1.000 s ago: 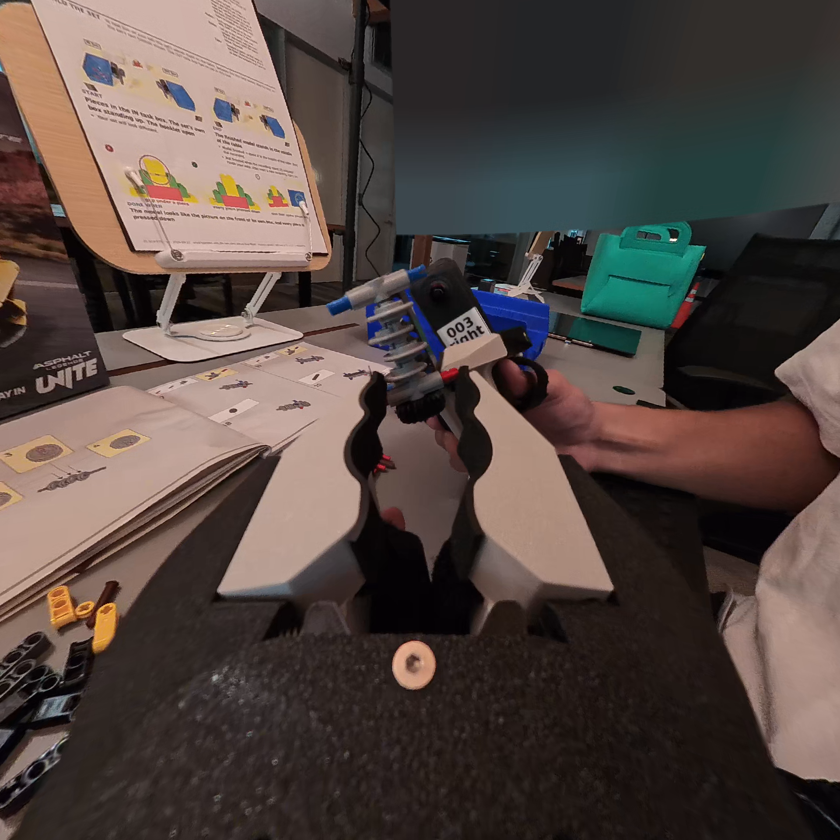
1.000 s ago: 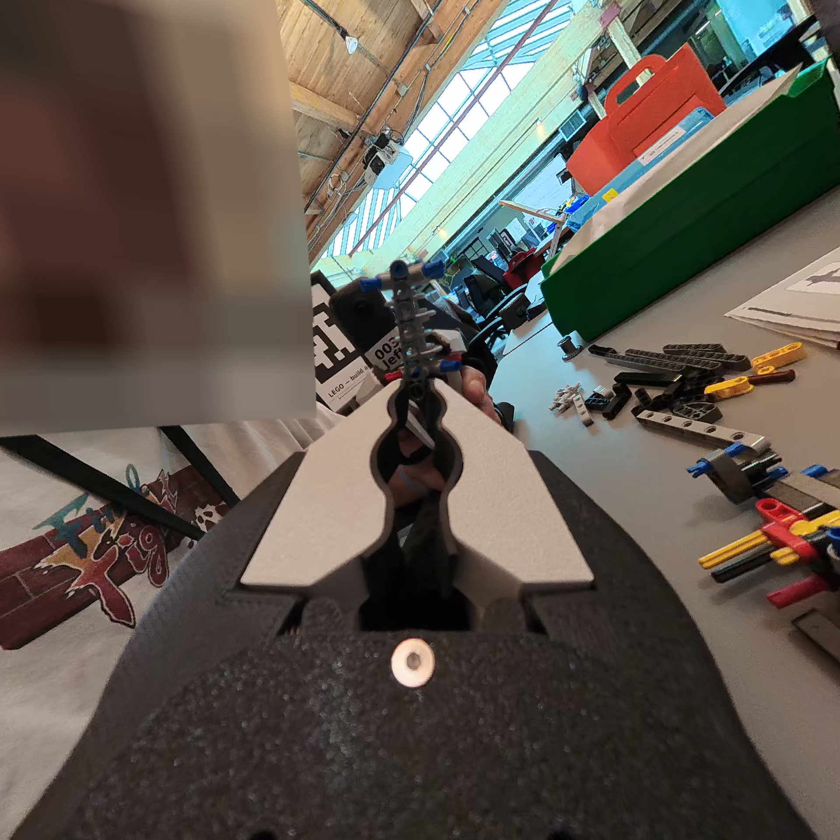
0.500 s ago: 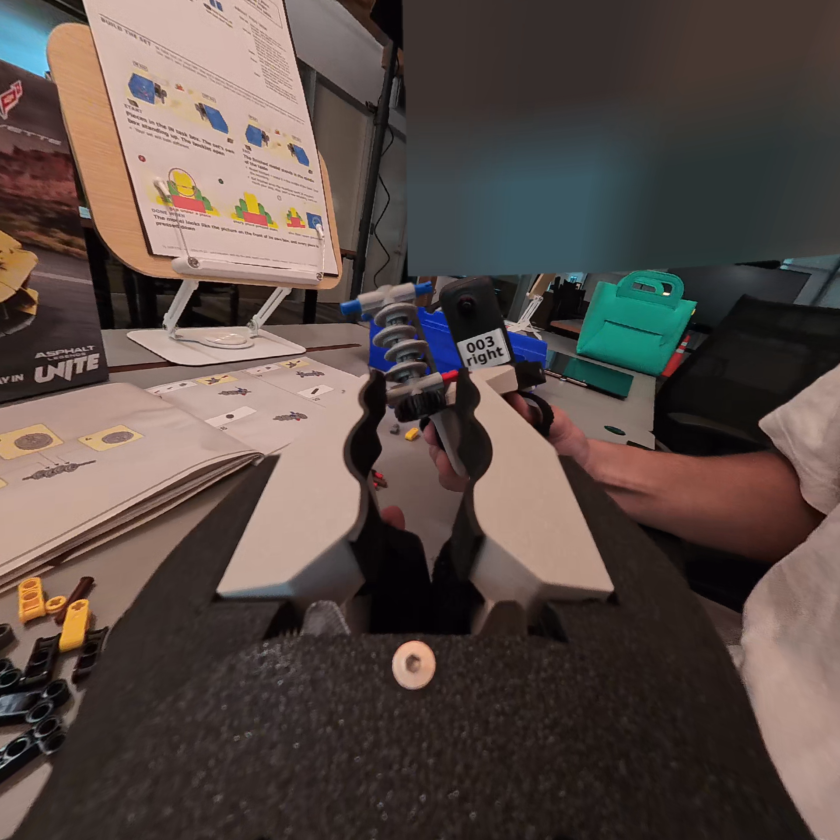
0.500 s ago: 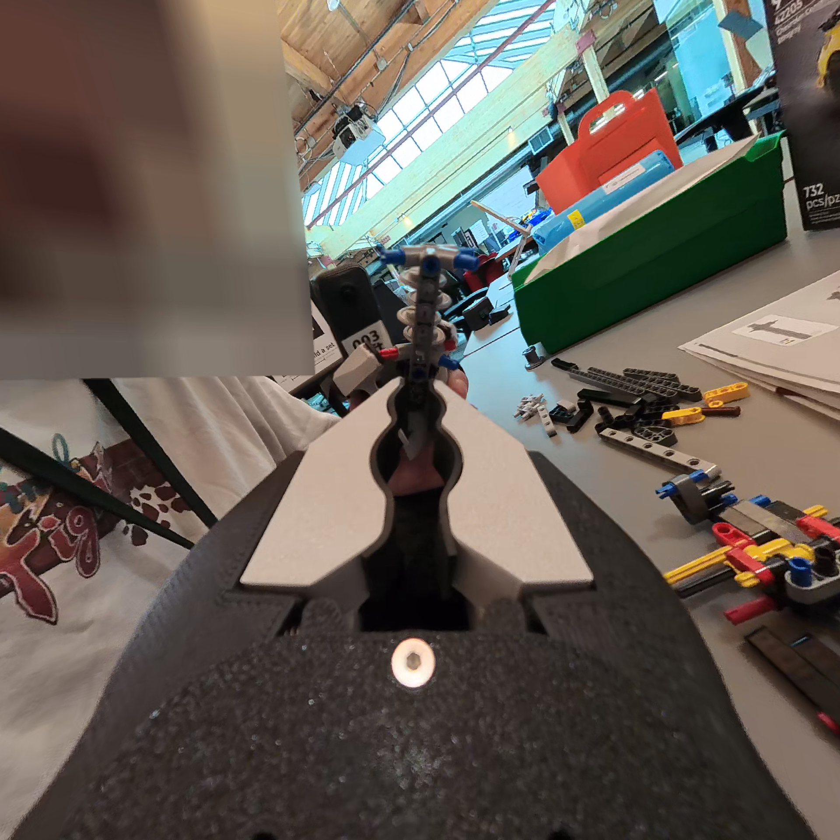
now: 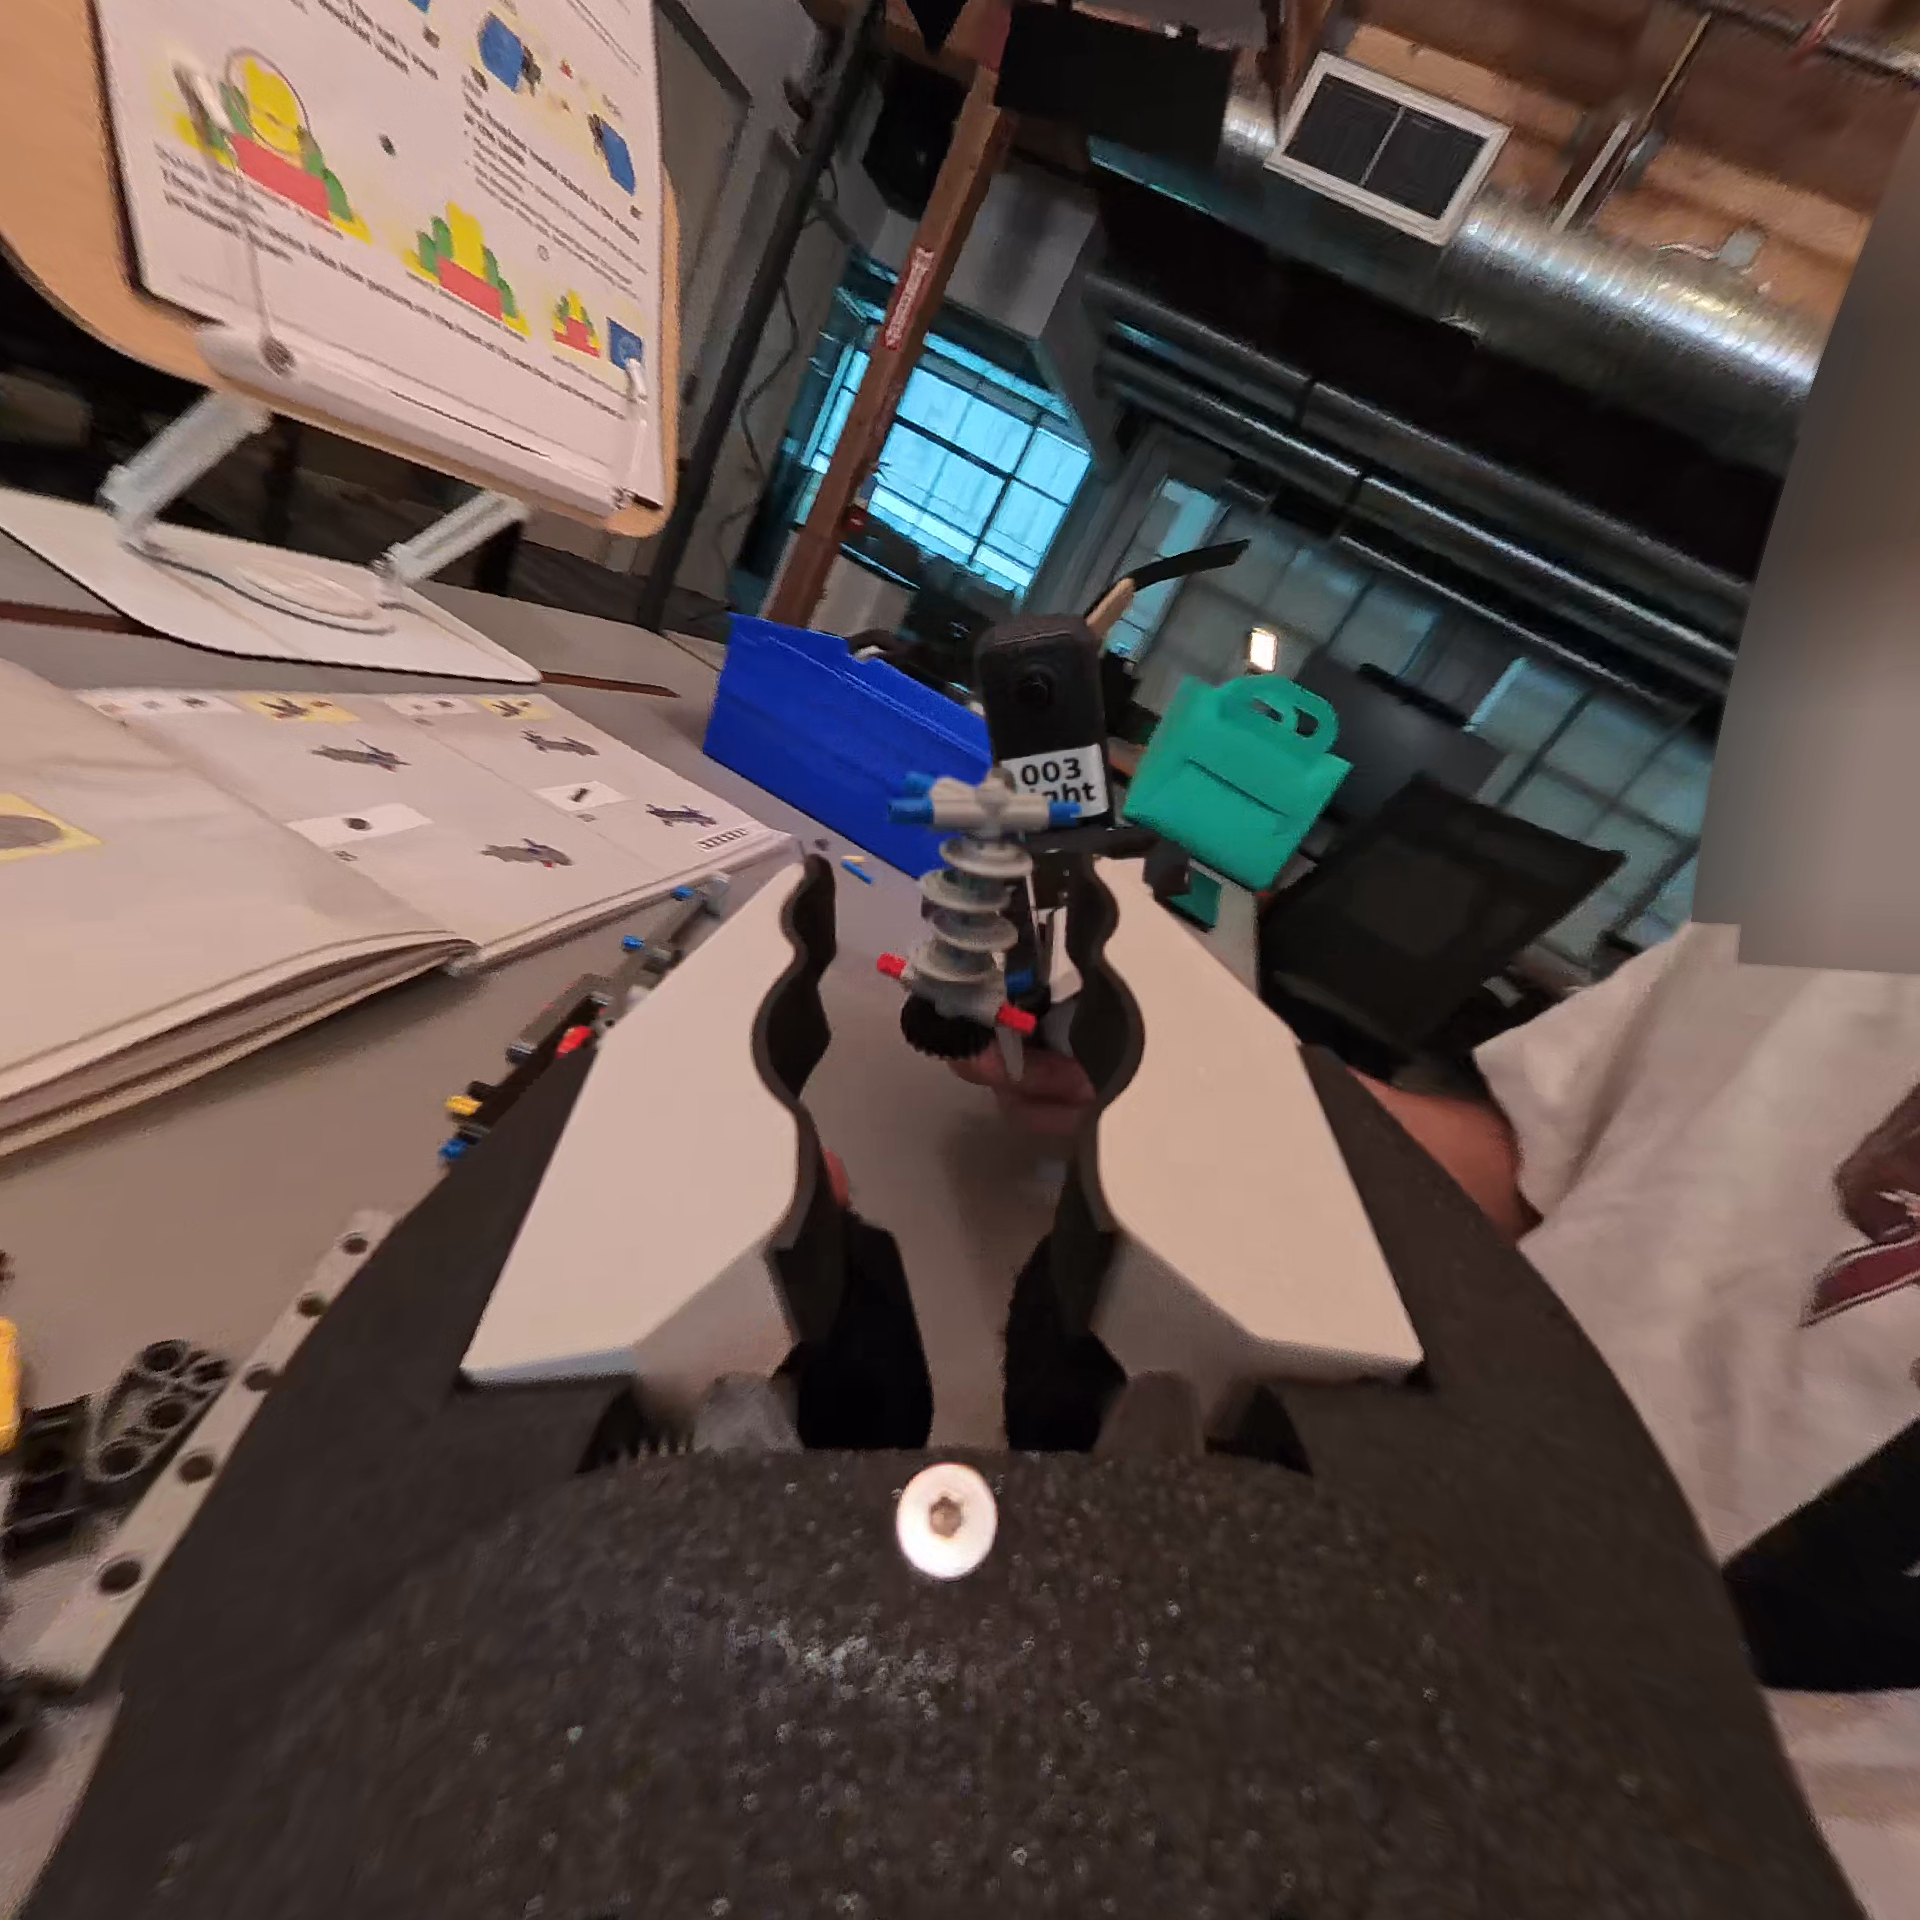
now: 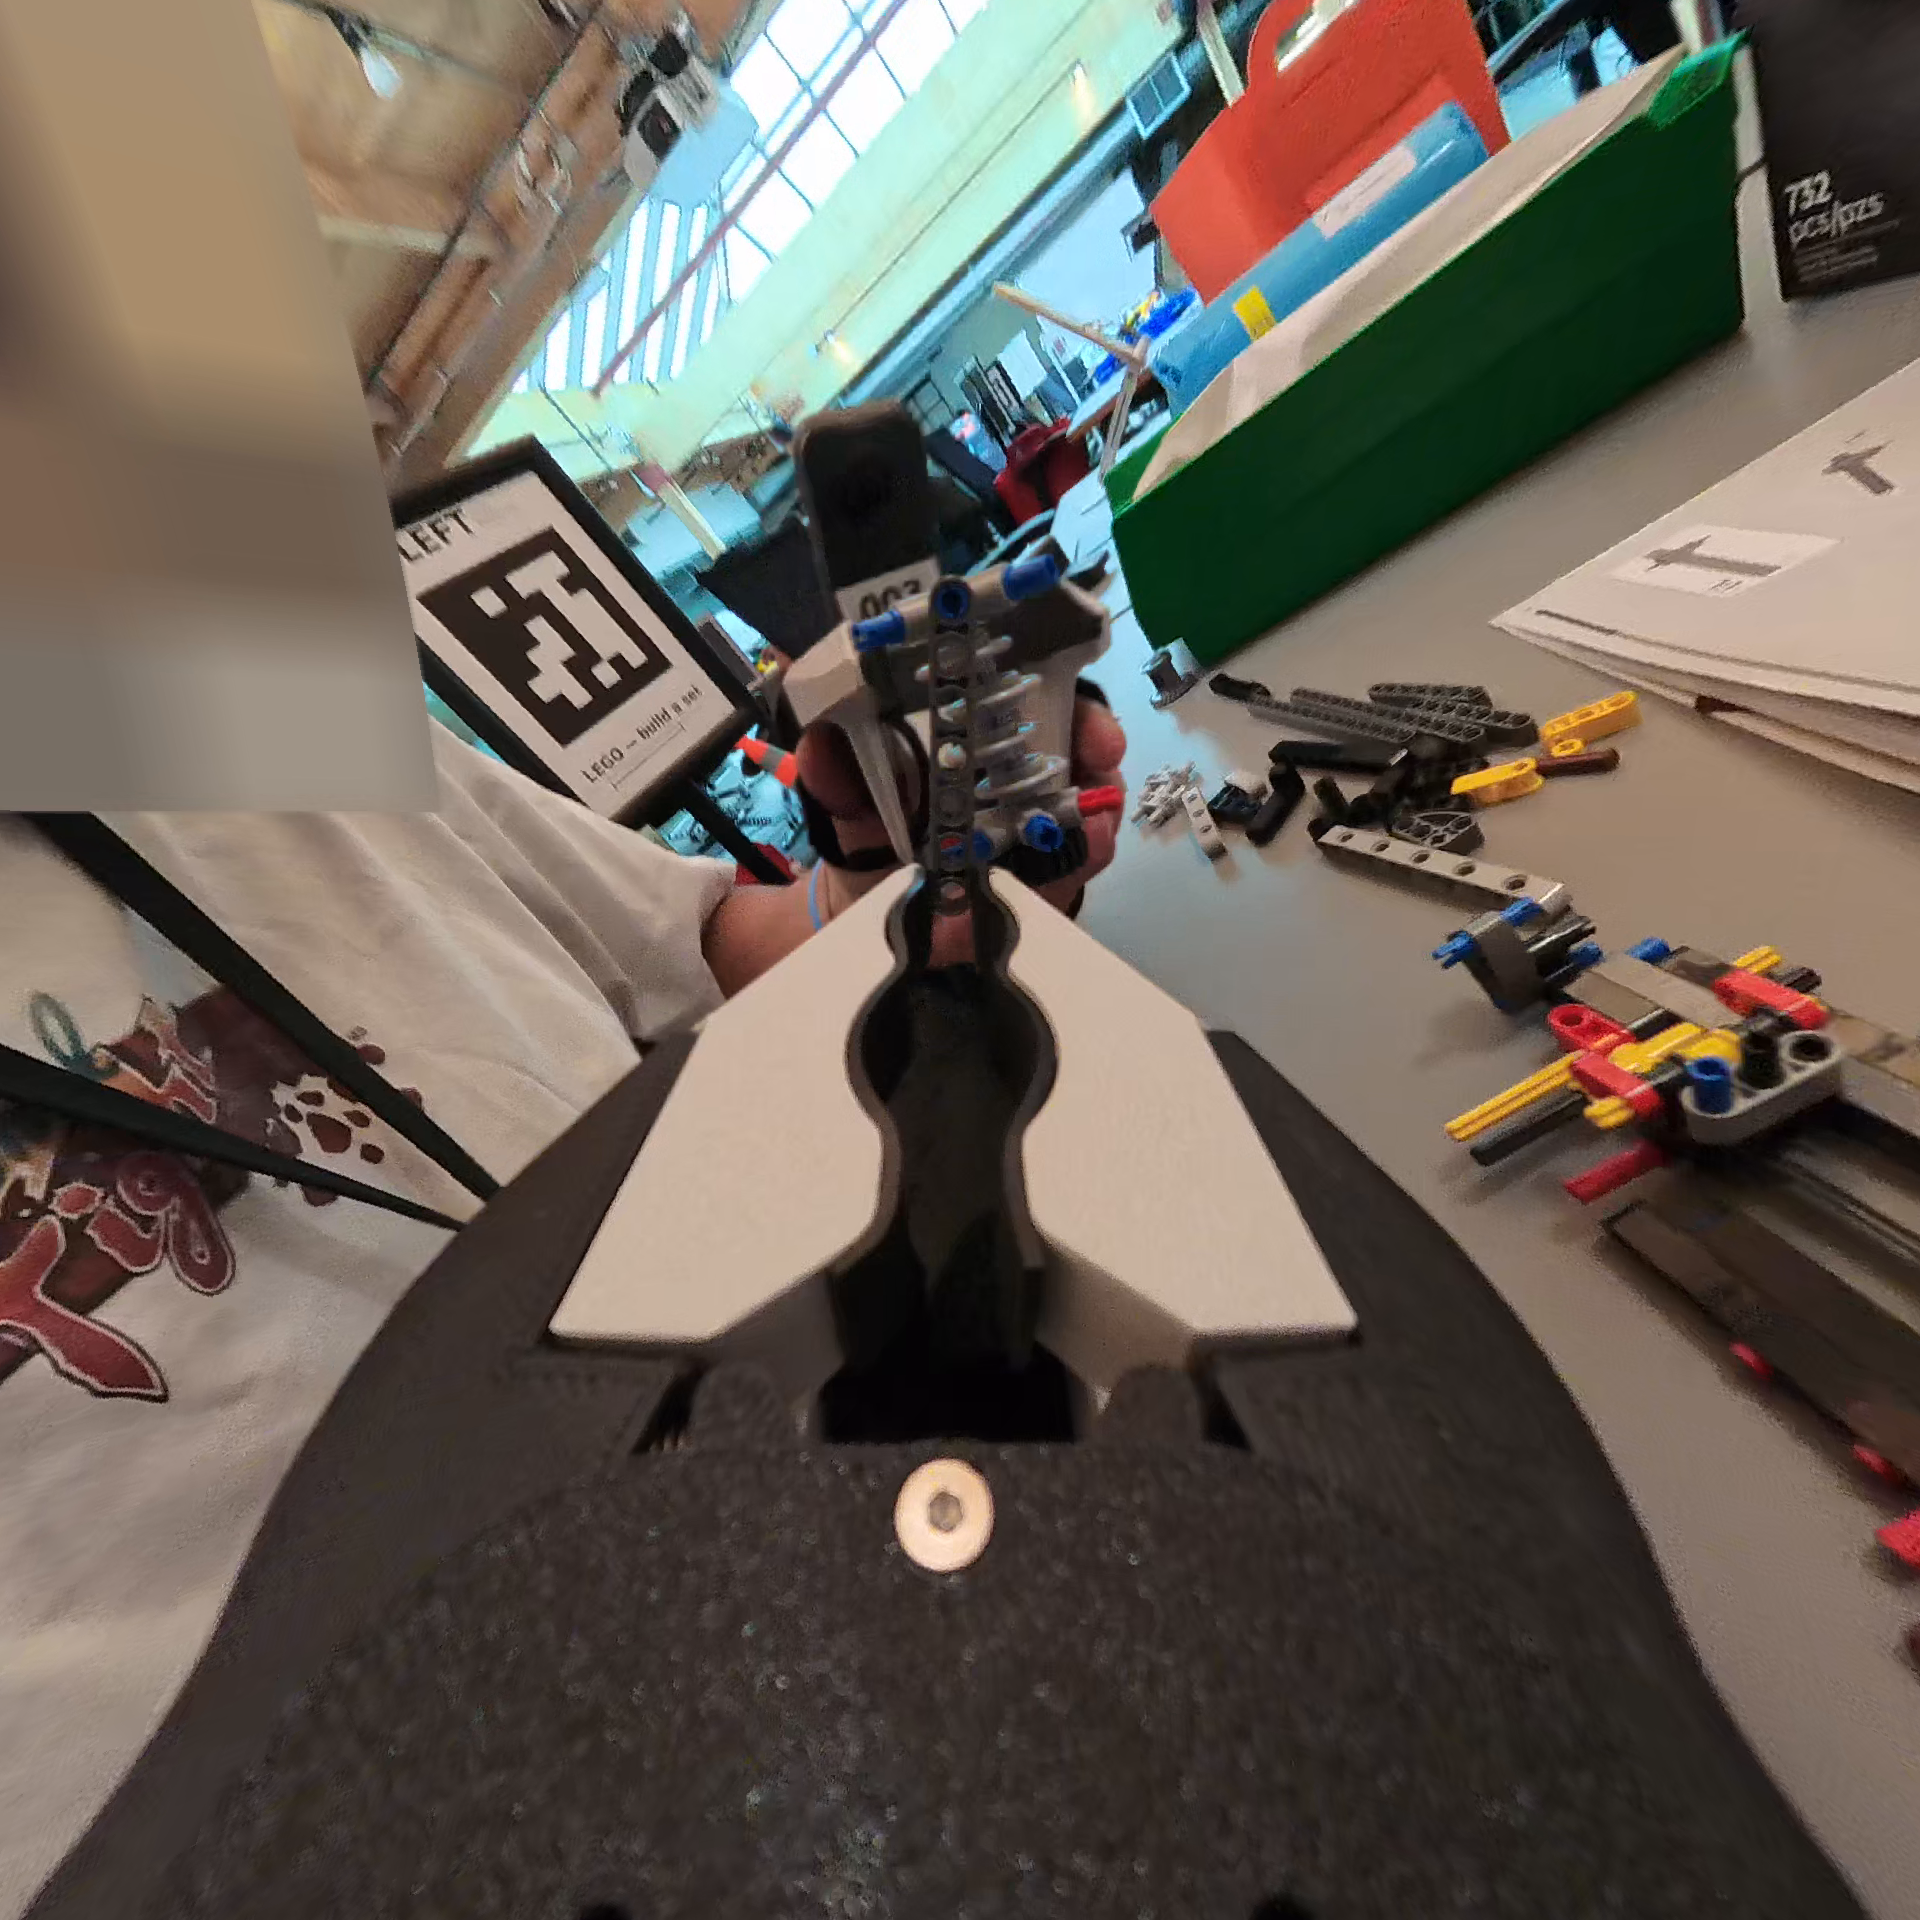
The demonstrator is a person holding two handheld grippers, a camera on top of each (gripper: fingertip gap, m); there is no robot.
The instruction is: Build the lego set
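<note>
We see a grey table (image 6: 1299, 966) with an open paper instruction booklet (image 5: 260, 883). Our left gripper (image 5: 961, 935) gapes wide, empty. Our right gripper (image 6: 951, 894) pinches the black-beam, grey-spring lego sub-assembly (image 6: 961, 727), held upright above the table.

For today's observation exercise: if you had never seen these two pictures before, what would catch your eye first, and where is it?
First, the small lego assembly with its grey coiled spring and blue pins, pinched upright at the tips of the right gripper, centre frame. The left gripper faces it with fingers spread wide, the assembly between their tips. On the grey table to the right lies a scatter of loose lego pieces.
</note>
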